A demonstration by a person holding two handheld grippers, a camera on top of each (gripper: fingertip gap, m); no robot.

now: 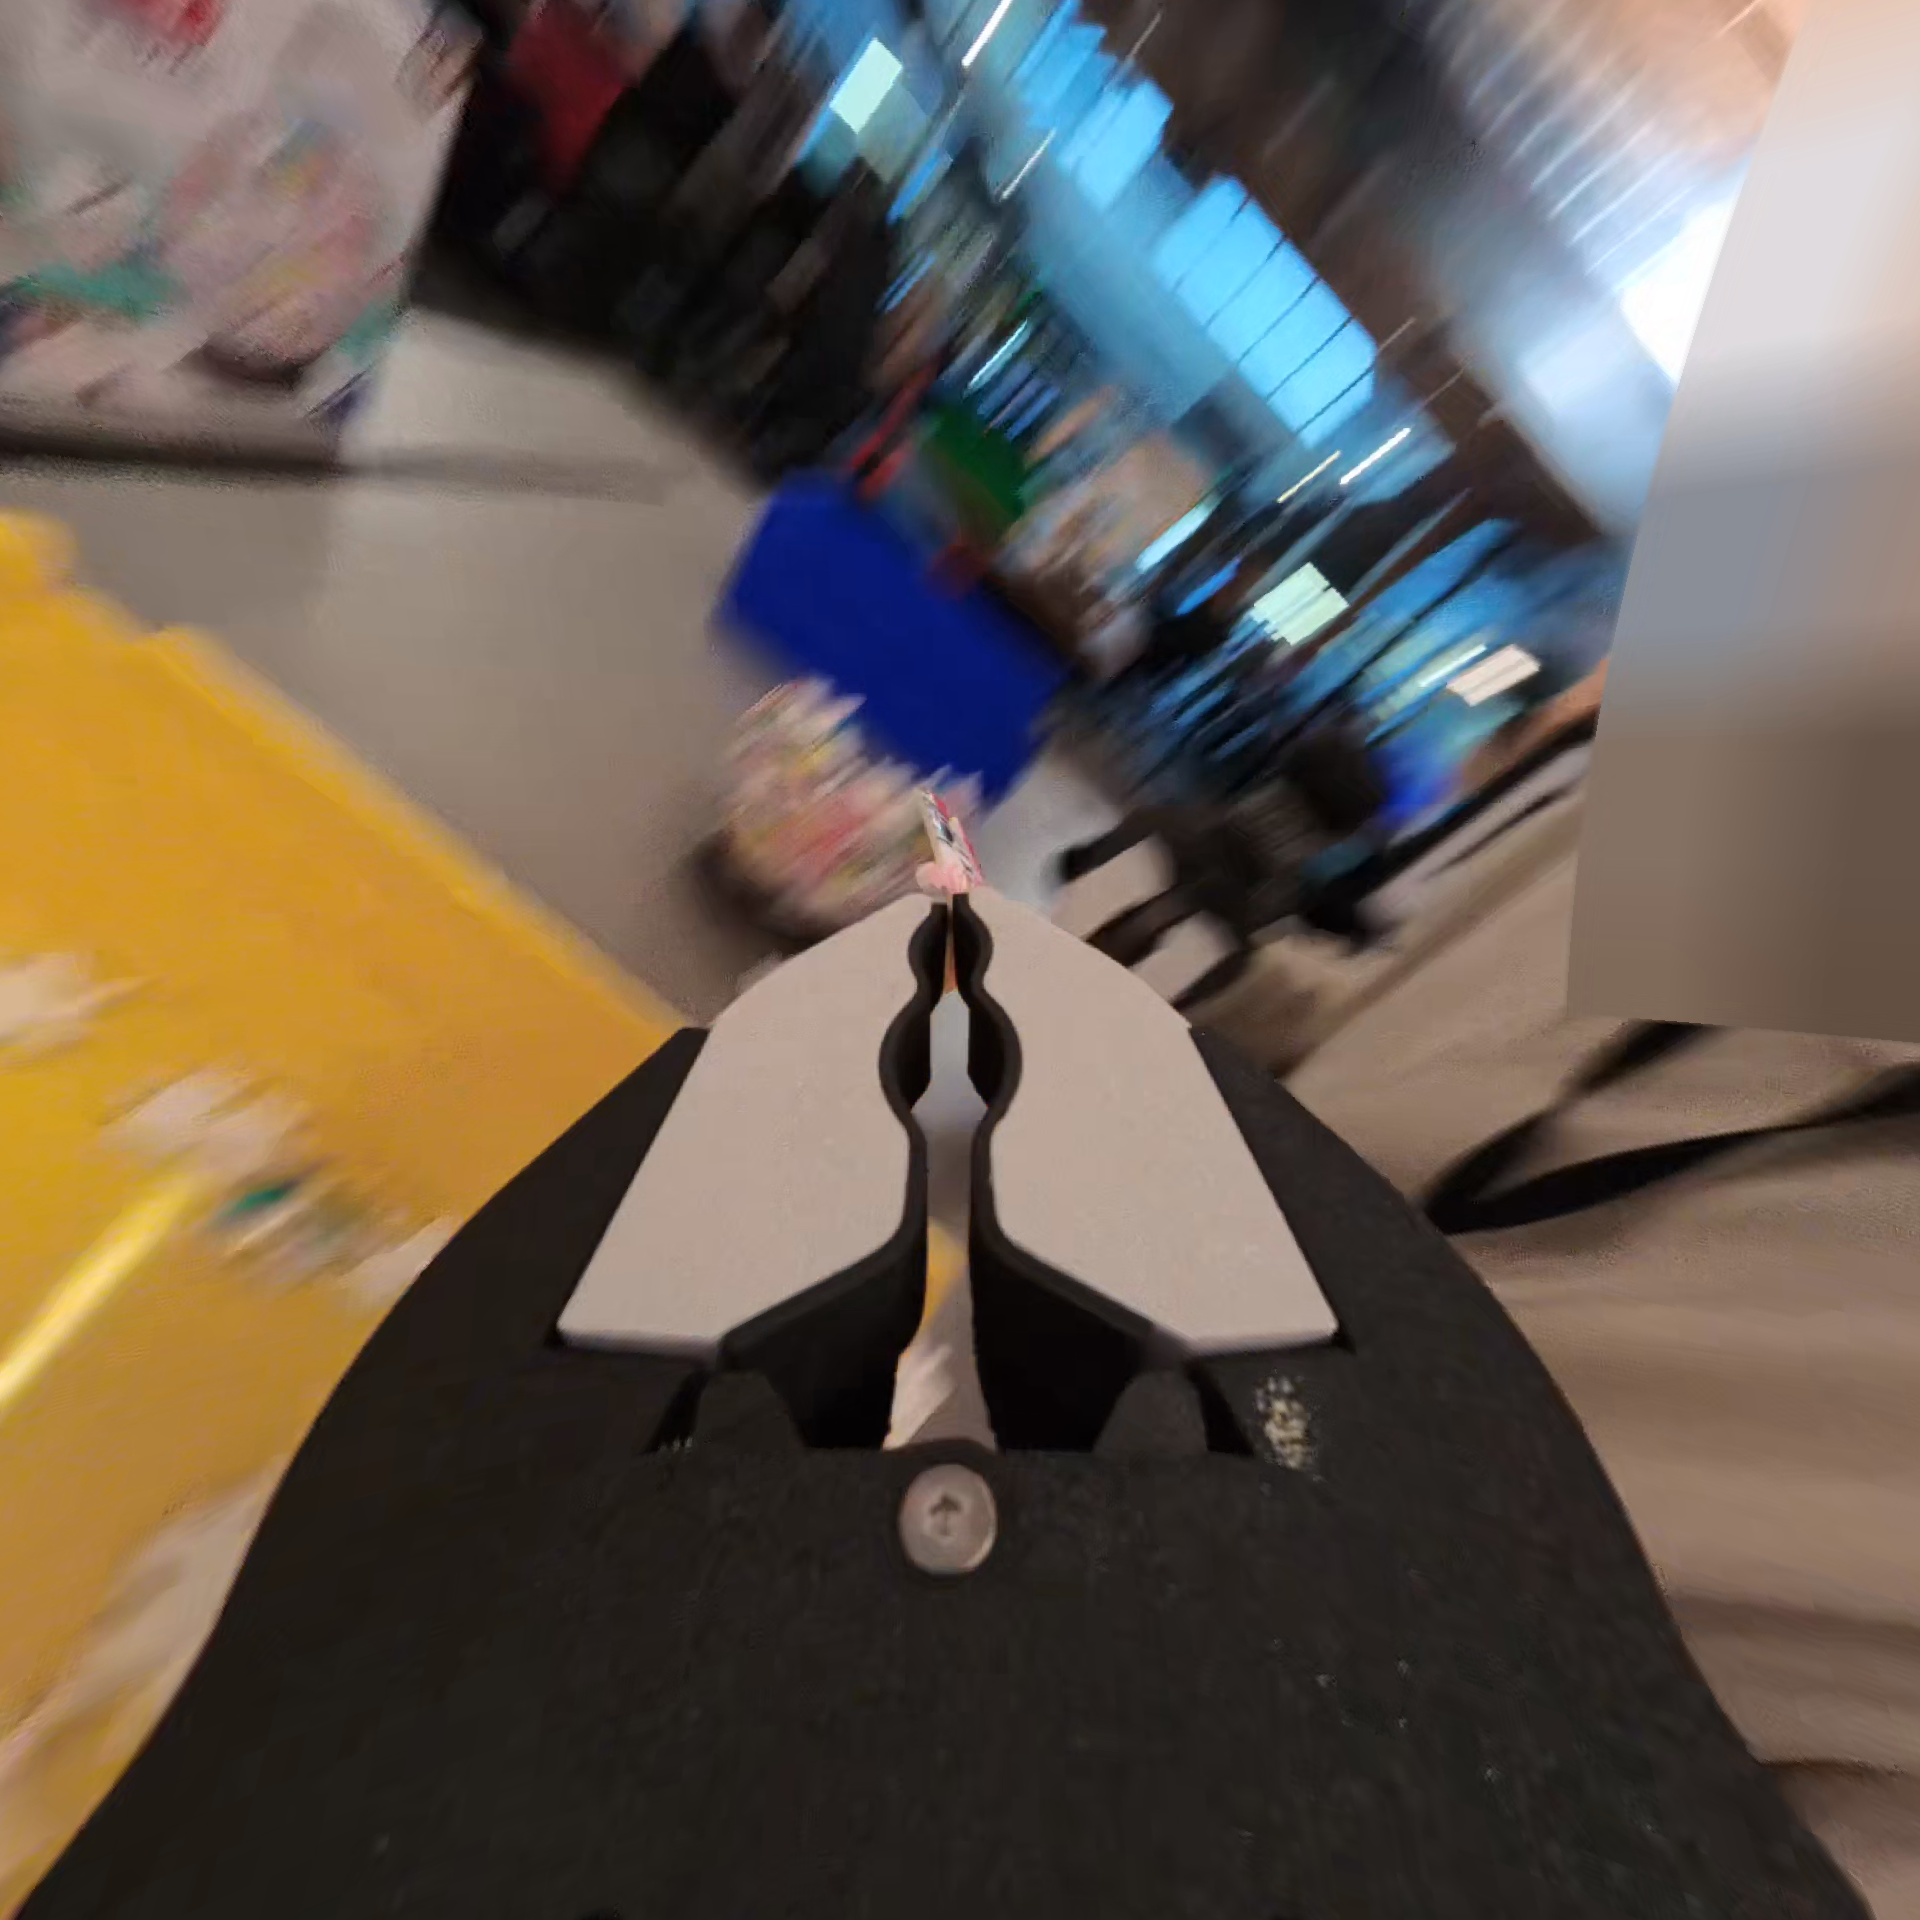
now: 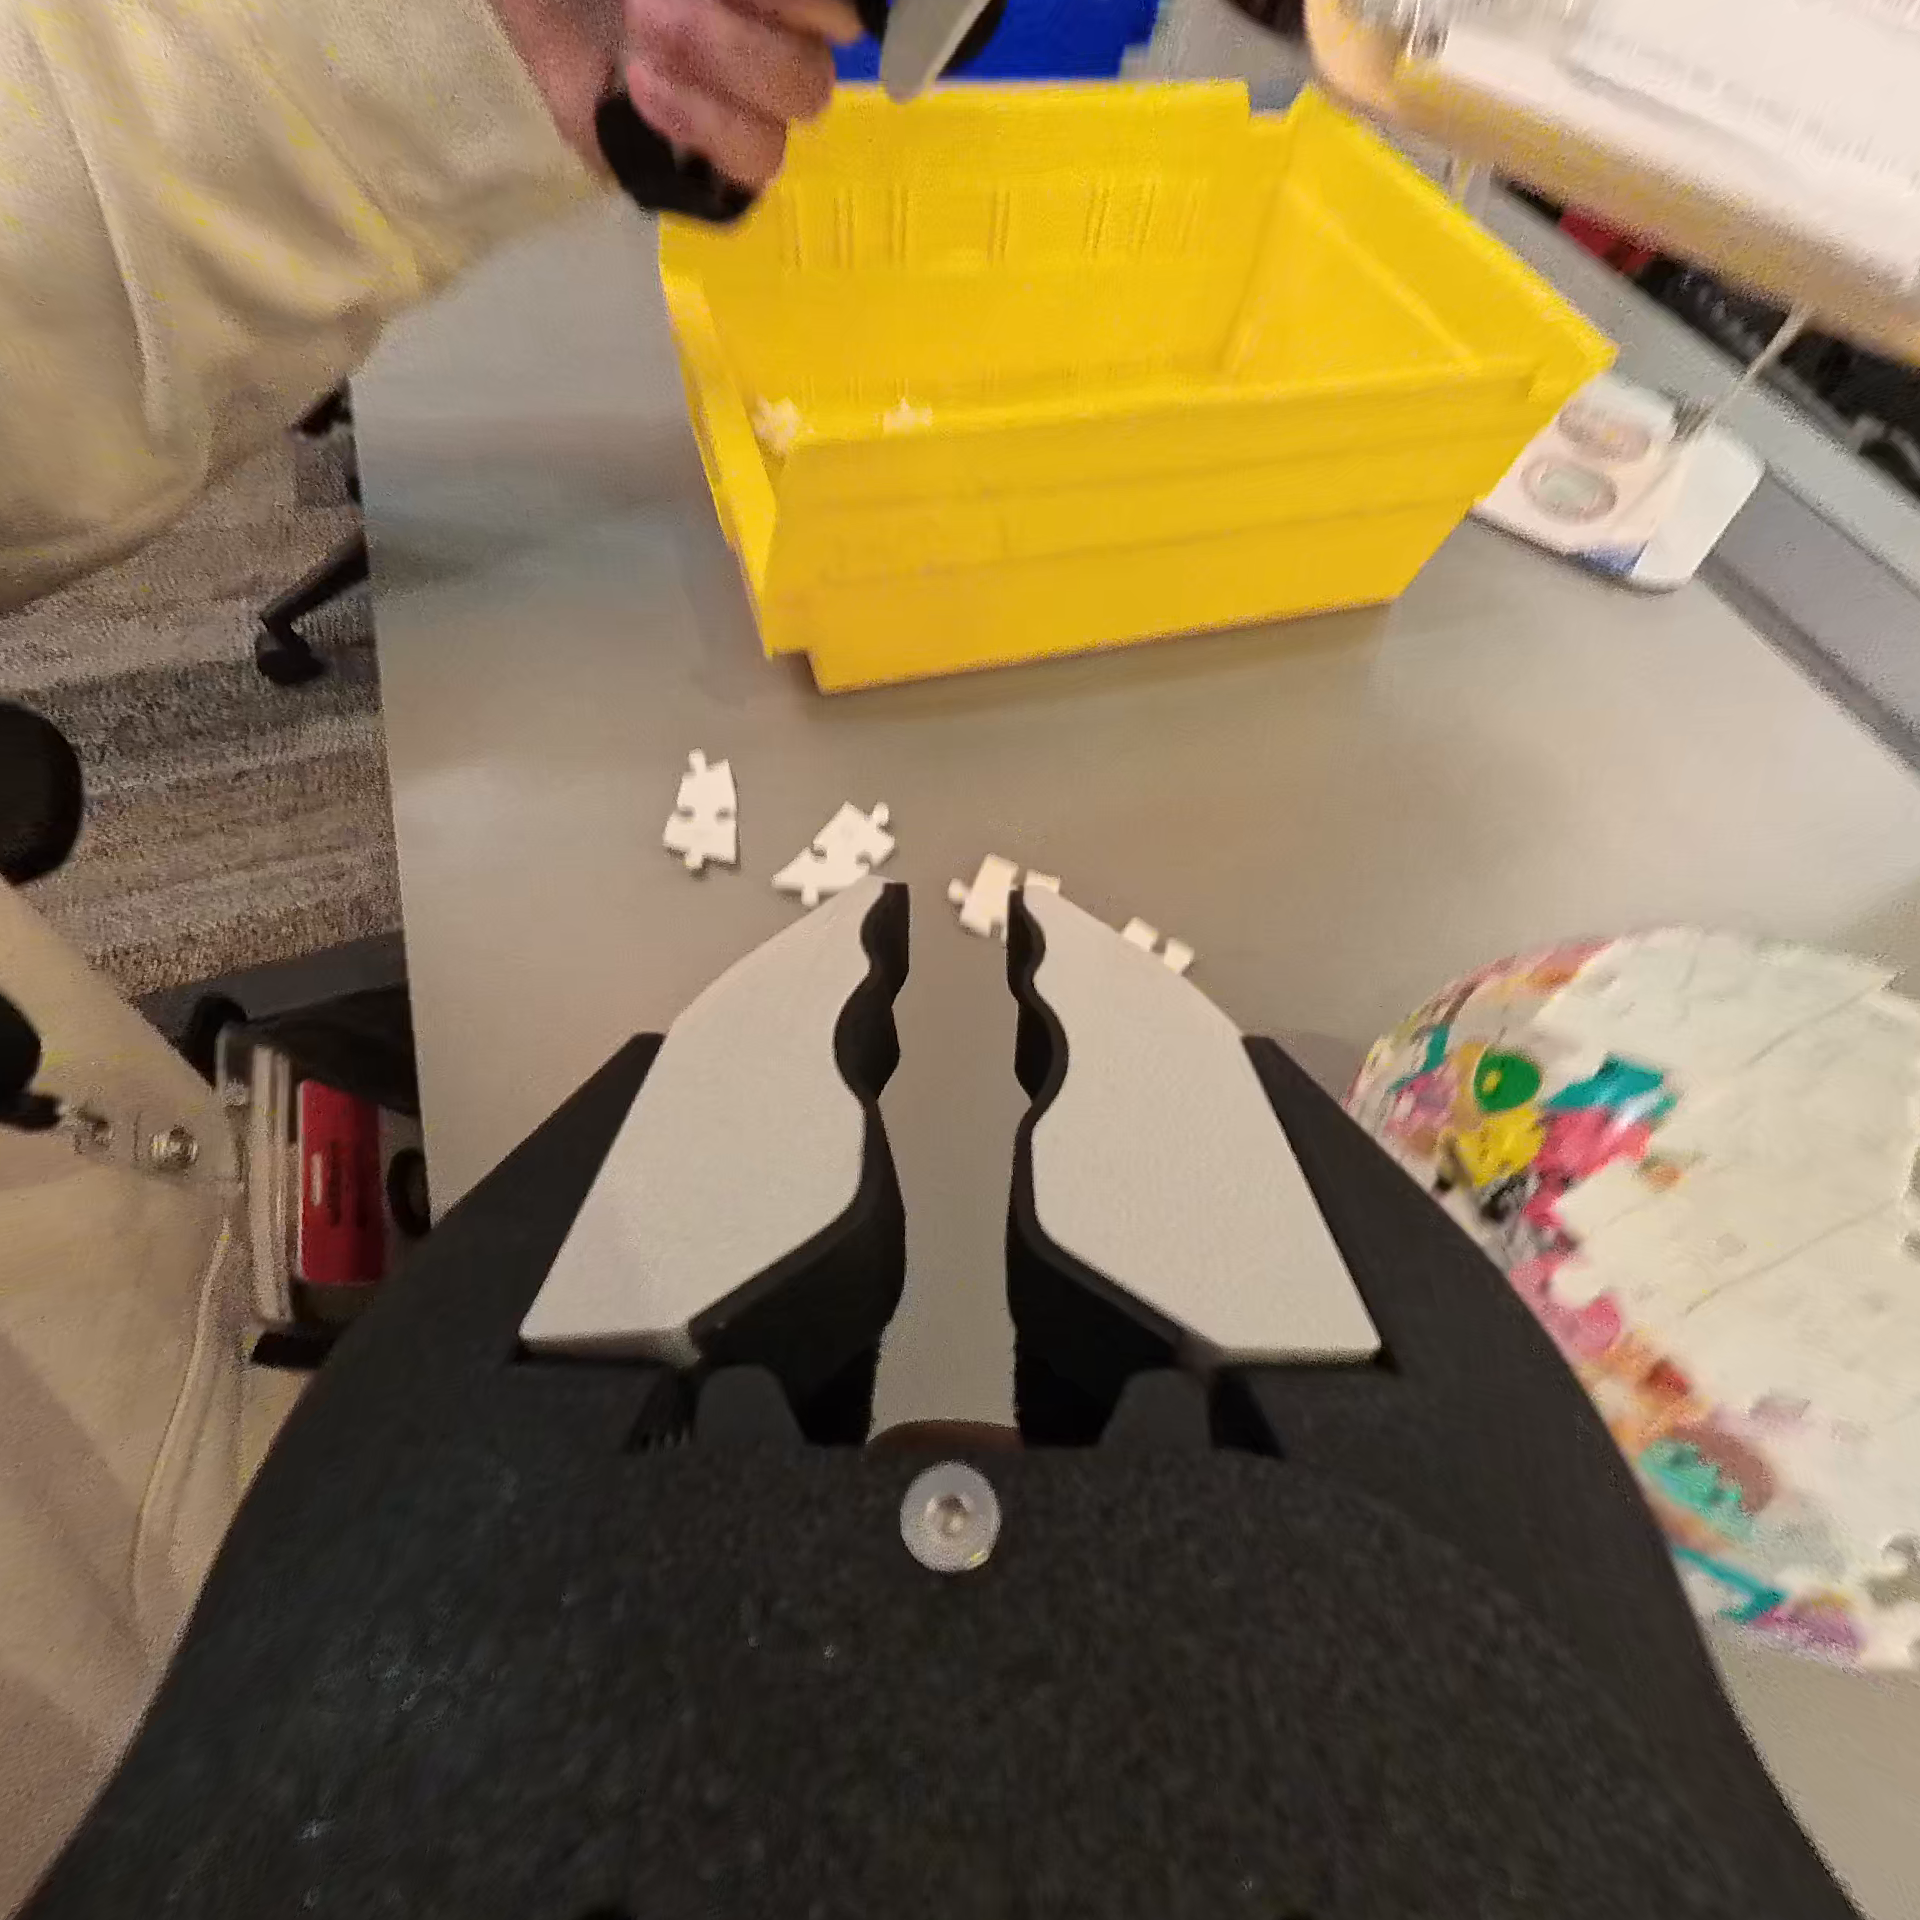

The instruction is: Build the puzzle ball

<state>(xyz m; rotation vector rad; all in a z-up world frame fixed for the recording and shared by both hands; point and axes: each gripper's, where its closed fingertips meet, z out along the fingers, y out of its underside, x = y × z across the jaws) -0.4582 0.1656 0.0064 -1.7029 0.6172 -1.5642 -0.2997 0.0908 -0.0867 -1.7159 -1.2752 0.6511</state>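
**Q:** Report surroundings and obstructions, left to right.

**A:** In the right wrist view, a person's cream sleeve (image 2: 208,239) occupies 10 o'clock; that person's hand (image 2: 717,94) grips a black handle at 11 o'clock. A yellow bin (image 2: 1091,540) stands at 12 o'clock on the grey table (image 2: 571,727), with a few white pieces visible inside along its near wall. Four groups of white puzzle pieces (image 2: 704,812) lie face-down in a row between the bin and the fingertips; the right-hand ones are partly hidden behind the right finger. The puzzle ball (image 2: 1683,1278), partly assembled and colourfully printed, rests at 3 o'clock.

**Q:** Gripper states?

**A:** The right gripper (image 2: 956,899) is released, jaws apart, nothing between them. The left gripper (image 1: 951,914) is clenched on a thin printed puzzle piece (image 1: 948,847) protruding from its tips.

**Q:** Surface and room?

**A:** The left wrist view is heavily motion-blurred: yellow bin at 9 o'clock, a blue bin (image 1: 883,634) at 12 o'clock, blurred ball just below it. Carpet (image 2: 208,769) and a chair base (image 2: 301,613) show at 9 o'clock in the right wrist view.
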